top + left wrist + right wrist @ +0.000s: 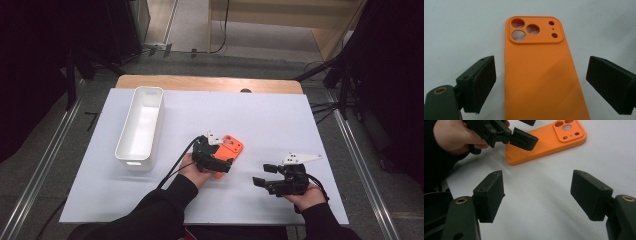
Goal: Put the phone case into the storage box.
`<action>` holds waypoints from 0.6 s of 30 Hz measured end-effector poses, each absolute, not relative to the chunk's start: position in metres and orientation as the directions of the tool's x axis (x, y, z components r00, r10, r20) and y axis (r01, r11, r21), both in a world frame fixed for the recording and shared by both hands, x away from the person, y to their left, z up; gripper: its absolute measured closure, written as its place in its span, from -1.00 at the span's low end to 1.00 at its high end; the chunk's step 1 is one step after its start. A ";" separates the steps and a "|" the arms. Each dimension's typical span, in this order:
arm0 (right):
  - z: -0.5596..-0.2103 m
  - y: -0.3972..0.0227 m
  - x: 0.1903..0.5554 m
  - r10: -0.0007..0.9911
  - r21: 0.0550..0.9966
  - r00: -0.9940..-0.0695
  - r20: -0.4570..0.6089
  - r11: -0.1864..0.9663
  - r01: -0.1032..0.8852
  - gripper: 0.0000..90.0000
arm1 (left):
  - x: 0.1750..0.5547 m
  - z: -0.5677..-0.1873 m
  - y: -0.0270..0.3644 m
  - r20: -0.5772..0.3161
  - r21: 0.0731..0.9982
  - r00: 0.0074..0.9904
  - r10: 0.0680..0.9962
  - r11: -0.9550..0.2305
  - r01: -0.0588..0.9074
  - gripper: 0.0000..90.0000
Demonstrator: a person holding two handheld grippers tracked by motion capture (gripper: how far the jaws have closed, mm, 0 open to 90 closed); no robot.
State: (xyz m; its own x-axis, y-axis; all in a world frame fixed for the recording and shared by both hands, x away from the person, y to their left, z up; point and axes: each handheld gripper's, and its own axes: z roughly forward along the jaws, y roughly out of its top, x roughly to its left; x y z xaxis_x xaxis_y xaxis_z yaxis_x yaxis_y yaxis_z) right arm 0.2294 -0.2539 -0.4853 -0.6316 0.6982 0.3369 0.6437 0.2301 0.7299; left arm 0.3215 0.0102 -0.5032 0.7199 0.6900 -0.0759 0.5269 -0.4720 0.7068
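White table (280, 120), orange phone case (541, 75) between left tool (541, 85) jaws

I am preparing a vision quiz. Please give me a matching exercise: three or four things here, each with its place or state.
1. orange silicone phone case
2. white oblong plastic bin
3. left gripper
4. right gripper

a. empty, at the table's left
b. jaws open astride the case
c. lying camera cutouts up
d. jaws open over bare table

Pairs: 1-c, 2-a, 3-b, 4-d
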 end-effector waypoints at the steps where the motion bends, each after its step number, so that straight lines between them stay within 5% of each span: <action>1: -0.485 -0.254 0.229 0.698 0.730 -0.632 0.337 0.230 0.644 -0.42 | 0.321 -0.504 0.010 -0.076 0.705 0.720 0.689 -0.474 0.528 -0.80; 18: -0.485 -0.254 0.229 0.698 0.730 -0.632 0.337 0.230 0.644 -0.42 | 0.319 -0.516 0.007 -0.052 0.689 0.715 0.697 -0.493 0.531 -0.79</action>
